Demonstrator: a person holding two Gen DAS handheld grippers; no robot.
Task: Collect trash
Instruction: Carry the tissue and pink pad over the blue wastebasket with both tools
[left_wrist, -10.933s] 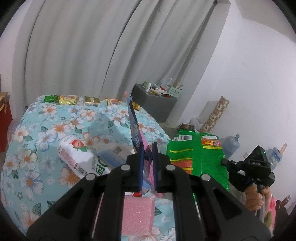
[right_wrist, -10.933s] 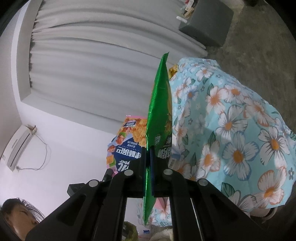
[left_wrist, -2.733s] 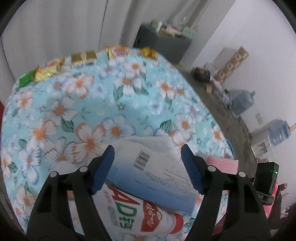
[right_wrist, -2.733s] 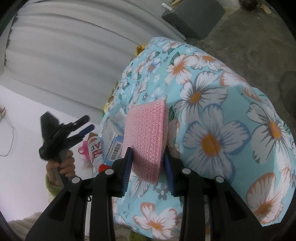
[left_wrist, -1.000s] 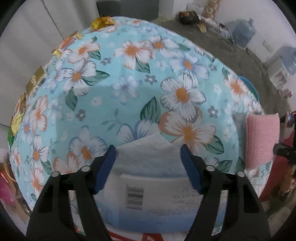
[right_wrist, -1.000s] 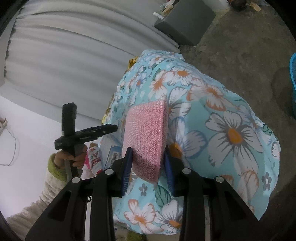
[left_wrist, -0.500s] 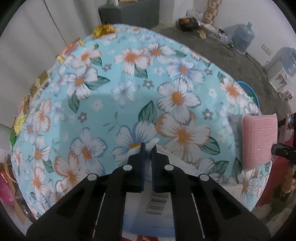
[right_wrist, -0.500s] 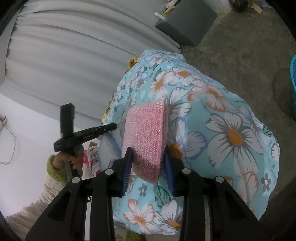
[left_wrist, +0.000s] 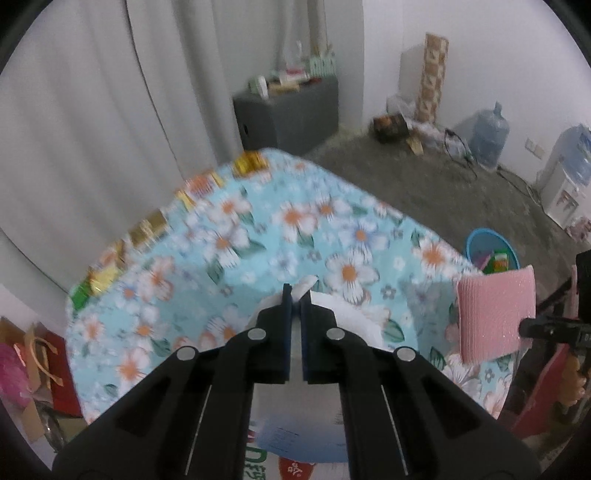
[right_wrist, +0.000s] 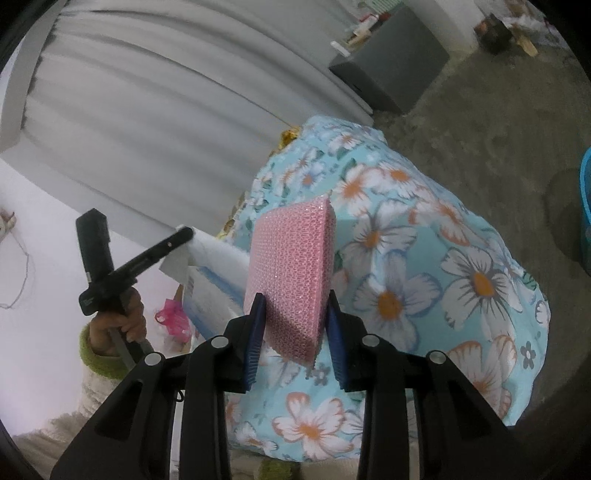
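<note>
Between right jaws, pink sponge (right_wrist: 291, 280)

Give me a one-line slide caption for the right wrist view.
Right gripper clamps a pink sponge above the floral tablecloth while the left gripper pinches a white-and-blue packet.

We could read very little. On the white bottle (left_wrist: 273, 461) at the bottom edge of the left wrist view, under the closed left gripper (left_wrist: 294, 295), we made out a large green "D" beside part of a red letter, and small white characters on its red label too blurred to read. The white and blue wrapper (left_wrist: 291, 424) bore fine print we could not decipher. In the right wrist view nothing was legible.
</note>
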